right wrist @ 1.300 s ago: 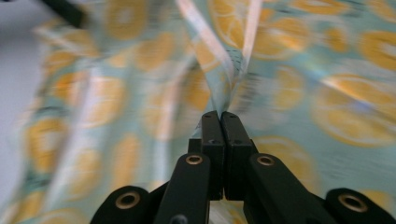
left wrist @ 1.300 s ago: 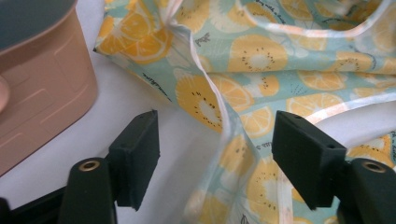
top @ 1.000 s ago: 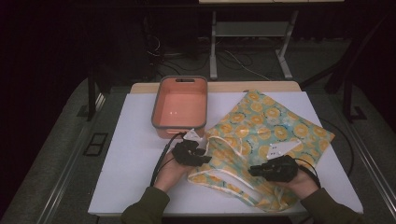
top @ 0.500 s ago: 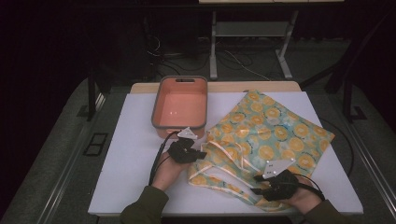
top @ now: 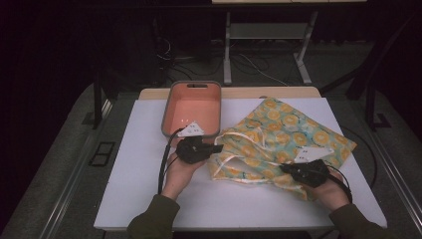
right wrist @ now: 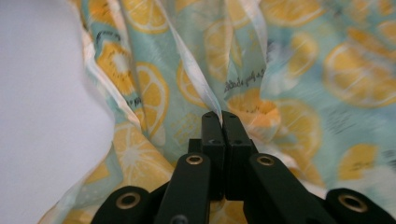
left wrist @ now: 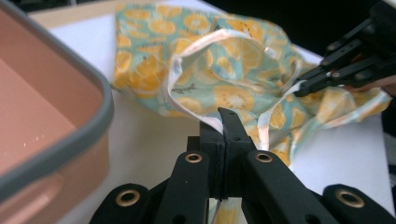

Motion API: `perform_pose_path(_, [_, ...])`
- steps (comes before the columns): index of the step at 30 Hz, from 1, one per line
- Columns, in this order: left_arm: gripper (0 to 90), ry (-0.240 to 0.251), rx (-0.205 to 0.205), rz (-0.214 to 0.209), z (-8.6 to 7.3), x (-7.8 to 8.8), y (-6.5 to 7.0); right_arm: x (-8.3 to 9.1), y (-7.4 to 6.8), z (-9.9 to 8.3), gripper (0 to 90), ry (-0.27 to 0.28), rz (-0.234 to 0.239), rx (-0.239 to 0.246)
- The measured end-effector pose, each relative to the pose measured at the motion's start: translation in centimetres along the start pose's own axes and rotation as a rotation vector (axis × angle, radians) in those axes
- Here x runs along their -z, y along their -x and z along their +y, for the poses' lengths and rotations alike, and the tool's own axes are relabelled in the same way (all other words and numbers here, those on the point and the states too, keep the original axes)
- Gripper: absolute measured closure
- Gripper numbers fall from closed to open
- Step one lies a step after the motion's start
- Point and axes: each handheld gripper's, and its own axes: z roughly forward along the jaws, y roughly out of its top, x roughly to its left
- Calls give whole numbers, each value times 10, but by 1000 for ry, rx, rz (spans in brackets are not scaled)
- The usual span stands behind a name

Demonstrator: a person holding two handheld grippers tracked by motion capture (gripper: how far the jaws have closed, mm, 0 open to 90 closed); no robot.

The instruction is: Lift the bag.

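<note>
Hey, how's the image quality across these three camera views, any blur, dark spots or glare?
High view: the table is lit and sharp, the room around it nearly black. Left gripper view: the lemon-print cloth is fairly sharp; the pink tray beside the left gripper is soft, with small glints. Right gripper view: cloth beyond the right gripper blurs, most at right.

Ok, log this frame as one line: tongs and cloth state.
left tongs: shut on cloth edge | right tongs: shut on cloth trim | lemon-print cloth: rumpled on table, beside orange bin
</note>
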Motion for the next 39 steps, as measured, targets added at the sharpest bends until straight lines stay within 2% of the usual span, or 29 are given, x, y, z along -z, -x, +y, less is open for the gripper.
perform_pose_path(3, [893,26,-6,-4,7,4,2,6,9,8,891,52,-33,-11])
perform_pose_path(9, [893,75,-44,-8,25,13,12,24,24,23,892,157,-97,-37])
perform_pose_path(15, [893,165,-68,-7,50,30,18,45,28,42,892,269,-139,-35])
perform_pose_path(17, [893,167,-70,-6,55,33,18,52,28,49,892,302,-149,-35])
perform_pose_path(20, [892,149,-52,-9,51,26,13,51,32,52,892,293,-147,-44])
perform_pose_path(25, [891,111,-32,6,41,8,2,33,41,44,891,233,-134,-70])
perform_pose_path(34, [884,53,-28,39,33,-27,-10,5,66,31,891,162,-135,-151])
perform_pose_path(36, [850,33,-28,55,31,-31,-11,-1,71,28,891,148,-130,-170])
perform_pose_path(39, [730,33,-36,74,27,-29,-12,-7,74,22,889,125,-122,-188])
